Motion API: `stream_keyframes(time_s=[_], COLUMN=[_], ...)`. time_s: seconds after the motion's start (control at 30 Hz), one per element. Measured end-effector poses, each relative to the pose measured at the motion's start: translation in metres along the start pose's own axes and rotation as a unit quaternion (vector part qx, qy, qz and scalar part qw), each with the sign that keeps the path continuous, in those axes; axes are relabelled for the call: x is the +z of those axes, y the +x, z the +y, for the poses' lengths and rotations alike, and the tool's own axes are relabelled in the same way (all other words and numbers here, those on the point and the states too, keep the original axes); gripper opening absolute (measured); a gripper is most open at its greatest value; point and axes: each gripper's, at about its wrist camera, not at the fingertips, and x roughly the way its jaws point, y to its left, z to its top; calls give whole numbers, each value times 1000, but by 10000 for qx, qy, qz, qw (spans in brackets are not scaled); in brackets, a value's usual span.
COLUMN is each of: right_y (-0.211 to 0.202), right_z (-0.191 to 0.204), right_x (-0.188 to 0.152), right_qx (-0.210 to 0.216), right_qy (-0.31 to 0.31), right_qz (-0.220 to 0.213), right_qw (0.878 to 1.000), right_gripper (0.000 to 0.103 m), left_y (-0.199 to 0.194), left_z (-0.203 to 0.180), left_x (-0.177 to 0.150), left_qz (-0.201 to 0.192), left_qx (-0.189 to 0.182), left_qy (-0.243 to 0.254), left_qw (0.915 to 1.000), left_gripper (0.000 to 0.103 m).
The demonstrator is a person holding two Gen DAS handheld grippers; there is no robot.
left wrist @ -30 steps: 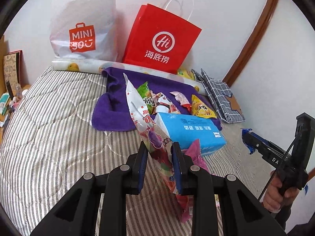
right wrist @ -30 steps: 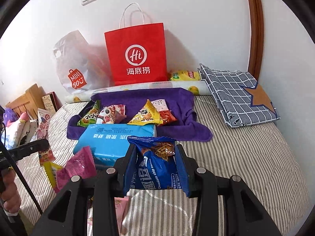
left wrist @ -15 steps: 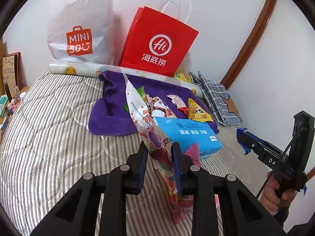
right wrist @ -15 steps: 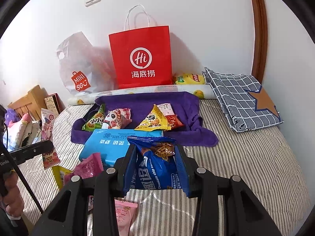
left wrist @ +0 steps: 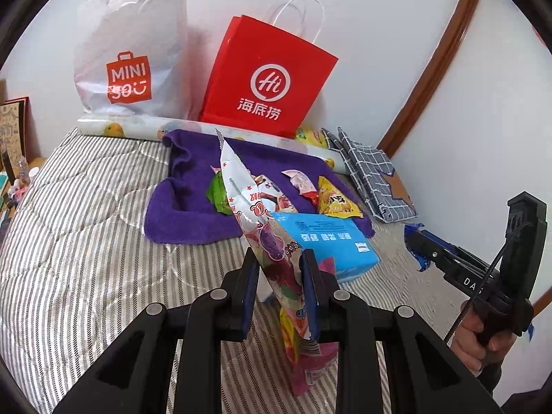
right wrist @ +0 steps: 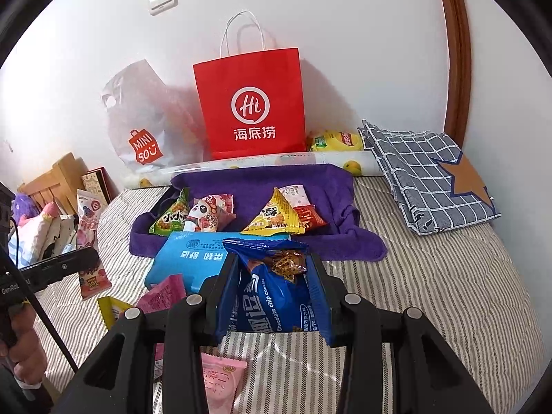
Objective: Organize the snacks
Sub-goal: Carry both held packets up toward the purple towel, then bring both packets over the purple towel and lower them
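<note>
Here, left gripper (left wrist: 280, 289): jaws pinch a long silvery candy packet (left wrist: 257, 219).
Packet look: white with red stars, purple print, crinkled.
Packet axis: long, tilted, top toward the purple towel (left wrist: 183, 186).
Right gripper (right wrist: 272, 296): jaws clamp a blue cookie bag (right wrist: 272, 293), upright, above the striped mattress (right wrist: 431, 293).

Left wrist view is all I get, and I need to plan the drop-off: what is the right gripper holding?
Observer: The right gripper is shut on a blue chocolate chip cookie bag.
Operator: Is anything lying below it?
Observer: Yes, a pink snack packet lies on the striped mattress just under it.
Operator: What's the green packet behind my snack?
Observer: A green triangular snack bag on the purple towel, beside a panda-print packet.
</note>
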Motion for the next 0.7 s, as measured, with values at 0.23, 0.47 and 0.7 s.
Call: stream_keyframes(time_s=[0.23, 0.47, 0.7], right_y=[-2, -2, 0], right_z=[-1, 0, -3], right_x=[9, 26, 44], right_qx=[28, 68, 1], right_qy=[12, -35, -40], right_qz=[-50, -123, -189], right_qw=[10000, 9999, 9998], right_gripper=[38, 38, 38], left_y=[2, 4, 6], left_z=[-7, -14, -17], left_x=[7, 16, 31], left_qz=[-40, -70, -103], left_qx=[-14, -9, 30], left_qy=[81, 144, 179], left_qw=[10000, 9999, 9998], left_gripper=[24, 24, 24])
